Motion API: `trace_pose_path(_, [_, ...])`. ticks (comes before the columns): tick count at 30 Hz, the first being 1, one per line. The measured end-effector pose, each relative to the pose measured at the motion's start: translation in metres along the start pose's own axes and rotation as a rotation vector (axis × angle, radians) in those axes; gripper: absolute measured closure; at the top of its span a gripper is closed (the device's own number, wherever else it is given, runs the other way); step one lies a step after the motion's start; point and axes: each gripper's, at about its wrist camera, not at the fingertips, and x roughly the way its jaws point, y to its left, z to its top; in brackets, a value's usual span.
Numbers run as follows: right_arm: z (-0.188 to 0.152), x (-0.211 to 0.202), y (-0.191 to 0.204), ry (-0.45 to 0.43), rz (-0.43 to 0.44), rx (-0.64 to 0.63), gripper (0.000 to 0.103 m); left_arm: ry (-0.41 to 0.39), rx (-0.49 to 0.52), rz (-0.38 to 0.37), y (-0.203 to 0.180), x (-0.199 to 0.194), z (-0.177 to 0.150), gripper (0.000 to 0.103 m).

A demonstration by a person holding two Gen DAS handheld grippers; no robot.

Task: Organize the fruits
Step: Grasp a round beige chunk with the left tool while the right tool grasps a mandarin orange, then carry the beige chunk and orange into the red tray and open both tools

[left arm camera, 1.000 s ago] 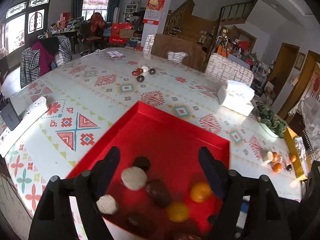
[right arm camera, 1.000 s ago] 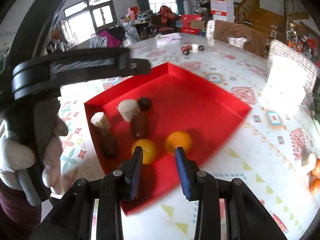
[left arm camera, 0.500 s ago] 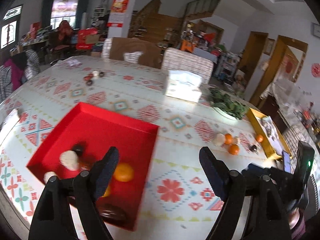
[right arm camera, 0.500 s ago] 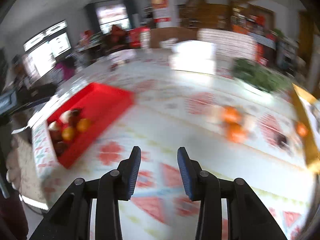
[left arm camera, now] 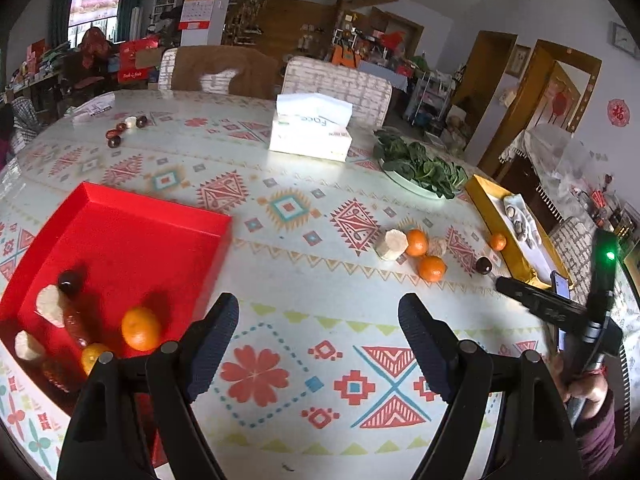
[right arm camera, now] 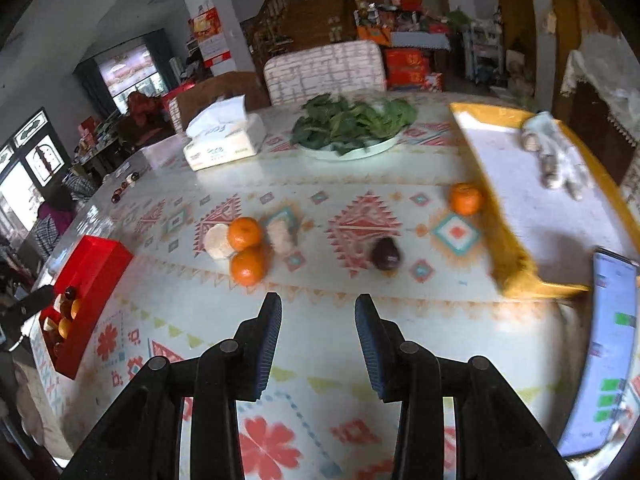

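A red tray (left arm camera: 132, 216) sits at the table's left and holds two oranges (left arm camera: 140, 329), pale root pieces and dark fruits; it also shows in the right wrist view (right arm camera: 96, 264). Loose fruit lies to the right: two oranges (right arm camera: 248, 266), pale pieces (right arm camera: 218, 241), a dark fruit (right arm camera: 386, 254) and a lone orange (right arm camera: 465, 199). My left gripper (left arm camera: 318, 344) is open and empty above the table beside the tray. My right gripper (right arm camera: 316, 340) is open and empty, just short of the loose fruit.
A tissue box (left arm camera: 310, 134) and a plate of greens (right arm camera: 348, 124) stand at the back. A yellow tray (right arm camera: 520, 184) lies at the right, a phone (right arm camera: 604, 352) beside it. A few small fruits (left arm camera: 120, 132) lie far left. Chairs ring the table.
Both grippers have swung right, away from the red tray and toward the loose fruit. Both stay open and empty.
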Motion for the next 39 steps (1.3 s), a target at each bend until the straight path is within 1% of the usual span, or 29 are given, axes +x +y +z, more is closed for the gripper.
trace_pose_path(3, [0.006, 0.030, 0.019, 0.038, 0.020, -0.032, 0.061, 0.009, -0.001, 0.005, -0.003, 0.007, 0.003, 0.021])
trace_pose_path(8, [0.015, 0.072, 0.048, 0.074, -0.001, -0.089, 0.061, 0.008, -0.017, 0.012, 0.000, 0.018, 0.013, 0.021])
trace_pose_path(11, [0.017, 0.083, 0.055, 0.080, 0.007, -0.100, 0.061, 0.011, -0.033, 0.004, 0.001, 0.031, 0.023, 0.021])
trace_pose_path(13, [0.017, 0.086, 0.059, 0.076, 0.002, -0.115, 0.061, 0.029, -0.038, -0.003, -0.001, 0.043, 0.028, 0.022])
trace_pose_path(16, [0.014, 0.090, 0.062, 0.073, -0.003, -0.133, 0.065, 0.050, -0.013, -0.027, -0.011, 0.066, 0.035, 0.022])
trace_pose_path(19, [0.015, 0.086, 0.056, 0.076, 0.025, -0.115, 0.066, 0.072, 0.050, -0.025, -0.029, 0.089, 0.037, 0.022])
trace_pose_path(21, [0.018, 0.081, 0.050, 0.077, 0.028, -0.094, 0.066, 0.071, 0.117, -0.034, -0.043, 0.104, 0.036, 0.022])
trace_pose_path(24, [0.021, 0.067, 0.034, 0.062, 0.049, -0.048, 0.066, 0.056, 0.247, -0.063, -0.065, 0.127, 0.034, 0.022])
trace_pose_path(26, [0.024, 0.061, 0.024, 0.054, 0.059, -0.010, 0.066, 0.071, 0.325, -0.066, -0.078, 0.144, 0.032, 0.022])
trace_pose_path(30, [0.029, 0.055, 0.009, 0.037, 0.071, 0.042, 0.066, 0.122, 0.383, -0.071, -0.089, 0.172, 0.032, 0.024])
trace_pose_path(31, [0.030, 0.055, 0.006, 0.039, 0.076, 0.051, 0.066, 0.140, 0.376, -0.083, -0.088, 0.177, 0.034, 0.027])
trace_pose_path(32, [0.030, 0.056, 0.005, 0.041, 0.079, 0.057, 0.066, 0.140, 0.368, -0.100, -0.088, 0.179, 0.037, 0.029])
trace_pose_path(33, [0.030, 0.056, 0.004, 0.043, 0.082, 0.061, 0.066, 0.136, 0.365, -0.108, -0.088, 0.180, 0.038, 0.030])
trace_pose_path(34, [0.030, 0.057, 0.004, 0.046, 0.084, 0.062, 0.066, 0.135, 0.366, -0.105, -0.088, 0.182, 0.040, 0.034])
trace_pose_path(35, [0.030, 0.057, 0.005, 0.049, 0.087, 0.060, 0.066, 0.141, 0.367, -0.104, -0.088, 0.184, 0.040, 0.047])
trace_pose_path(36, [0.029, 0.057, 0.005, 0.050, 0.087, 0.059, 0.066, 0.154, 0.368, -0.106, -0.090, 0.187, 0.041, 0.057])
trace_pose_path(37, [0.029, 0.058, 0.005, 0.052, 0.089, 0.059, 0.066, 0.148, 0.378, -0.102, -0.091, 0.188, 0.041, 0.064])
trace_pose_path(38, [0.030, 0.059, 0.005, 0.054, 0.091, 0.058, 0.066, 0.153, 0.381, -0.099, -0.092, 0.190, 0.041, 0.068])
trace_pose_path(39, [0.029, 0.059, 0.005, 0.056, 0.092, 0.057, 0.066, 0.150, 0.389, -0.092, -0.094, 0.190, 0.041, 0.069])
